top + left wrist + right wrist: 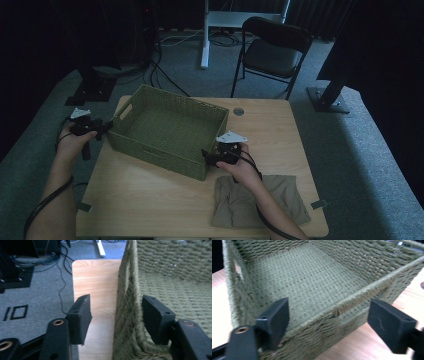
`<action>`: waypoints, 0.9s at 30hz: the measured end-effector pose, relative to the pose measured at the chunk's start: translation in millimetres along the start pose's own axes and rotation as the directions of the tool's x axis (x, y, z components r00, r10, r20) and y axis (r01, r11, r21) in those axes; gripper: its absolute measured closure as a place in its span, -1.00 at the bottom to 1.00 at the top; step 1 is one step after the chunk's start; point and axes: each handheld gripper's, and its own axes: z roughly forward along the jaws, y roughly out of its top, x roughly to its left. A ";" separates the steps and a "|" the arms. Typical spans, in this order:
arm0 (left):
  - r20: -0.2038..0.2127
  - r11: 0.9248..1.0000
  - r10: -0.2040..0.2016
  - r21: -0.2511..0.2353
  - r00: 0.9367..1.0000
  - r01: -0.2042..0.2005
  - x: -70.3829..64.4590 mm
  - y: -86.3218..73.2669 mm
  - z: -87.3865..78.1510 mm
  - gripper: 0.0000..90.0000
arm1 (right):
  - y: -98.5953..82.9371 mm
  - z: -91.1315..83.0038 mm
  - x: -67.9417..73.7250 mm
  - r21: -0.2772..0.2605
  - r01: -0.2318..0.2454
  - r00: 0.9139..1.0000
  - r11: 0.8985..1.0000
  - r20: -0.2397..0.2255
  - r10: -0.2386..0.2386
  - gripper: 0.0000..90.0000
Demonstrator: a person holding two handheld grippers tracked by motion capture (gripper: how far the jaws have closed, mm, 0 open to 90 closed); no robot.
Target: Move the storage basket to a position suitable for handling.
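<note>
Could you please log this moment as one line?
left hand-held gripper: open, straddling basket wall | right hand-held gripper: open, straddling rim | folded garment: on table

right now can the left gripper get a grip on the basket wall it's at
Probably yes. The left gripper is open, and the woven basket wall already stands between its jaws, one jaw outside over the table, the other inside. Nothing blocks it from closing.

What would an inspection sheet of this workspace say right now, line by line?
Surface: wooden table, grommet hole at the far edge.
Job's things: empty green woven basket; folded khaki garment near the front right.
Clutter: nothing seen.
Grippers: left gripper open, astride the basket's end wall; right gripper open, astride its other end wall.
Cables: gripper cable along the left forearm; cords on the carpet.
Surroundings: folding chair, grey carpet, dark curtains.
</note>
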 end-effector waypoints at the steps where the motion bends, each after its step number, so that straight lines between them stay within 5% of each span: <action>1: -0.004 1.000 0.011 0.000 1.000 -0.011 -0.1 -1.1 1.5 0.03 | 0.6 -0.4 0.5 0.004 -0.001 1.000 1.000 -0.002 0.001 -0.54; 10: 0.024 0.999 0.038 -0.005 0.999 -0.038 -12.4 -0.6 5.4 0.73 | 1.9 -1.7 5.1 0.009 0.027 1.000 1.000 0.011 -0.027 -0.40; 16: 0.009 1.000 -0.012 -0.003 1.000 0.012 -17.1 -1.9 4.6 0.81 | 3.3 -1.7 5.5 0.029 0.007 1.000 1.000 0.002 -0.007 -0.29; 27: 0.018 1.000 -0.005 -0.004 1.000 0.005 -30.2 -9.5 -4.0 0.86 | 5.6 -4.9 -4.7 0.058 0.003 0.999 0.998 0.043 -0.006 -0.12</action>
